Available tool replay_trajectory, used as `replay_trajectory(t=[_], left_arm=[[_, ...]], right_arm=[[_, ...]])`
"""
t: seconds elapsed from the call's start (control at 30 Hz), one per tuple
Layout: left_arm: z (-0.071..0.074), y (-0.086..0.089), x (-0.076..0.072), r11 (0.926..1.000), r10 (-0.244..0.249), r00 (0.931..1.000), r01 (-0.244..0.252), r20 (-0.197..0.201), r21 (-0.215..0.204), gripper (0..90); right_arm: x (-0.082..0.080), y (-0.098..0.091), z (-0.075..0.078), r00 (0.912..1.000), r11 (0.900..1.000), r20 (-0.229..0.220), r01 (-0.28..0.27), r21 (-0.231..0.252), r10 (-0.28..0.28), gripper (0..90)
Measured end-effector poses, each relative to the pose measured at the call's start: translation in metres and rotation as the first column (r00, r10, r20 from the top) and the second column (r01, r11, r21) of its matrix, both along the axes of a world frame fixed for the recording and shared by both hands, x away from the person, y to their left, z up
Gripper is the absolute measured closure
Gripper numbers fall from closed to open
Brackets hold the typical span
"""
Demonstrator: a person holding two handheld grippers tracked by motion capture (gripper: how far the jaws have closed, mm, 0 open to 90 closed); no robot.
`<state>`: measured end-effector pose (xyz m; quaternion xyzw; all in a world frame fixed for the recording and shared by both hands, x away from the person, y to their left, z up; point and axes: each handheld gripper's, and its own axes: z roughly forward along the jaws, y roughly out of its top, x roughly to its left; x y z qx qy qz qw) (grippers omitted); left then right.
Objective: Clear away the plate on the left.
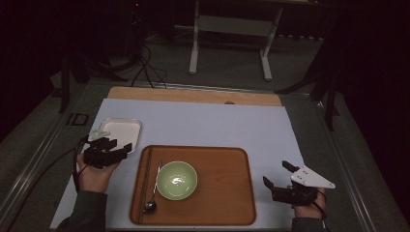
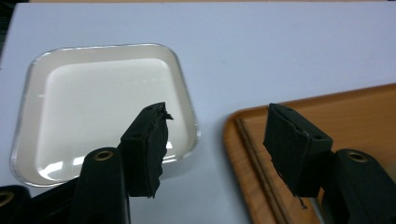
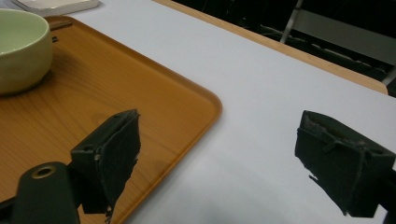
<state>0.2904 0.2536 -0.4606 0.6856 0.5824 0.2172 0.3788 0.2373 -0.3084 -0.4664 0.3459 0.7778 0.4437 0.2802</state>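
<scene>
Nearest the person, a wooden tray (image 1: 227, 193) sits on the tabletop (image 1: 217, 125) carrying a green bowl (image 1: 177, 180), a spoon (image 1: 151, 205) and what look like chopsticks (image 1: 144, 183) along its left edge; all appear untouched, so judging by how things lie the work has hardly begun and nothing has been lifted. The right gripper (image 1: 278, 176) hovers just off the tray's right edge with its fingers (image 3: 109, 154) spread wide and empty. Farther off, the left gripper (image 1: 121, 145) hangs over the gap between the tray and the white square dish (image 2: 107, 107), its fingers (image 2: 147, 149) likewise released, grasping nothing. The dish is empty and probably the next thing to handle.
</scene>
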Motion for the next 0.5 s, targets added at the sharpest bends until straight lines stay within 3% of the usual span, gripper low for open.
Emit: replay_trajectory(t=[0.1, 0.17, 0.37, 0.5], left_arm=[[0.001, 0.006, 0.002, 0.9999, 0.015, 0.9999, -0.015, 0.004, 0.007, 41.4], [0.001, 0.015, 0.007, 0.9981, 0.048, 0.9988, -0.048, 0.01, 0.039, 43.6], [0.0, 0.036, 0.017, 0.9914, 0.105, 0.9945, -0.104, -0.004, 0.079, 51.4], [-0.004, 0.054, 0.03, 0.9788, 0.155, 0.9878, -0.151, -0.015, 0.138, 52.9]], right_arm=[[0.0, 0.0, 0.0, 1.0, 1.0, 0.0, 0.0, 0.001, 0.0, 13.7], [0.001, 0.001, -0.001, 1.0, 1.0, -0.001, -0.003, -0.002, 0.003, 13.7], [0.001, 0.002, -0.001, 1.0, 1.0, -0.003, -0.007, -0.007, 0.007, 13.7], [0.001, 0.002, -0.001, 1.0, 1.0, -0.003, -0.006, -0.006, 0.006, 13.7]])
